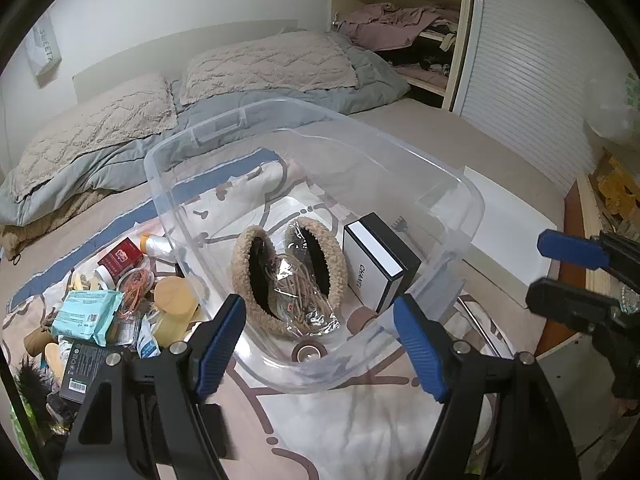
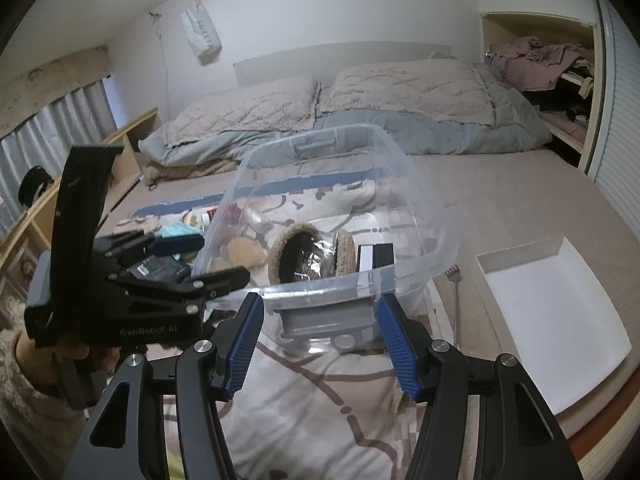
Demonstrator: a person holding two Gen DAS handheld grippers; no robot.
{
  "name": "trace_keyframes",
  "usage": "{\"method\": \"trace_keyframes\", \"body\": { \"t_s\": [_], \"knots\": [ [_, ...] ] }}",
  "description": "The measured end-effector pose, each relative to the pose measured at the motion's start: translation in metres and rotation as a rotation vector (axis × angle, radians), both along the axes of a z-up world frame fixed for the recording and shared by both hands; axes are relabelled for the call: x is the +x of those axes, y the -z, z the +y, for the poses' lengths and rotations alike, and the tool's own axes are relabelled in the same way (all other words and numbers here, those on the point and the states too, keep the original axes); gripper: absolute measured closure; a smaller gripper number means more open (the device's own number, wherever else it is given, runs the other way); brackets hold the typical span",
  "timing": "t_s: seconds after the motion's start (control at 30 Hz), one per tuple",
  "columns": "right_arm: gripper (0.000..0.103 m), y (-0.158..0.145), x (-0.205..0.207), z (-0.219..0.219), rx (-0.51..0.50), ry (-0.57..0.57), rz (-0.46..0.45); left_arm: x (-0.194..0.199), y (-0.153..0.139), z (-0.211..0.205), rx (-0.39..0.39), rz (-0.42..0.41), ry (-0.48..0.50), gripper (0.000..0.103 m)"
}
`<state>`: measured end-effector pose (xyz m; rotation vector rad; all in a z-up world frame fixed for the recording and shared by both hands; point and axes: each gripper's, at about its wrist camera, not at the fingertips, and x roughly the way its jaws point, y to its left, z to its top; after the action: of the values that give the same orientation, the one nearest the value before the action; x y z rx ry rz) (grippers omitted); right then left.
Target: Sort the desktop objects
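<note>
Blue-padded fingers of the left gripper [image 1: 320, 344] stand spread at the near wall of the clear plastic bin [image 1: 460, 192], with nothing pinched between them. From its own camera the right gripper [image 2: 320, 344] is parted too, its pads either side of the bin's near handle [image 2: 324, 320] but not visibly pressing it.

Inside the bin lie fuzzy slippers [image 1: 256, 276] wrapped in crinkled film, and beside them a black-and-white box [image 1: 380, 264].

Left of the bin, on the patterned blanket [image 1: 320, 432], sits the unsorted pile: a teal wipes pack [image 1: 90, 312], a red box [image 1: 120, 258], a dark carton [image 1: 82, 364] and smaller bits too jumbled to name. A white tray [image 2: 560, 320] rests on the bed to the right, apart from the bin, with a small rake-like tool [image 2: 454, 280] between them.

Risks, as I judge them: the bin rests on soft bedding, so a nudge from either gripper could tip or slide it. The pile is tangled, and lifting one item may drag loose cords or wrappers along. Slick film packaging could slip from the pads.
</note>
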<state>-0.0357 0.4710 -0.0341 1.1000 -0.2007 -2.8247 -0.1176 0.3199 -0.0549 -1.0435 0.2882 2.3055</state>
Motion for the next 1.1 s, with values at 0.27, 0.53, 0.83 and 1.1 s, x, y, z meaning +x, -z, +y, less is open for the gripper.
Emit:
{"method": "trace_keyframes", "body": {
  "t_s": [0.27,0.53,0.83,1.1],
  "knots": [
    [0.043,-0.010,0.003,-0.002,-0.024,0.049,0.075,0.009,-0.012,-0.012,0.041,0.029,-0.018,0.010],
    [0.020,-0.014,0.012,-0.018,0.027,0.079,0.166,0.021,-0.028,-0.036,0.063,0.116,-0.046,0.000],
    [0.000,-0.024,0.026,-0.039,0.090,0.109,0.279,0.038,-0.041,-0.072,0.110,0.214,-0.082,0.000],
    [0.000,-0.022,0.041,-0.059,0.139,0.132,0.345,0.062,-0.051,-0.102,0.141,0.308,-0.114,0.000]
  ]
}}
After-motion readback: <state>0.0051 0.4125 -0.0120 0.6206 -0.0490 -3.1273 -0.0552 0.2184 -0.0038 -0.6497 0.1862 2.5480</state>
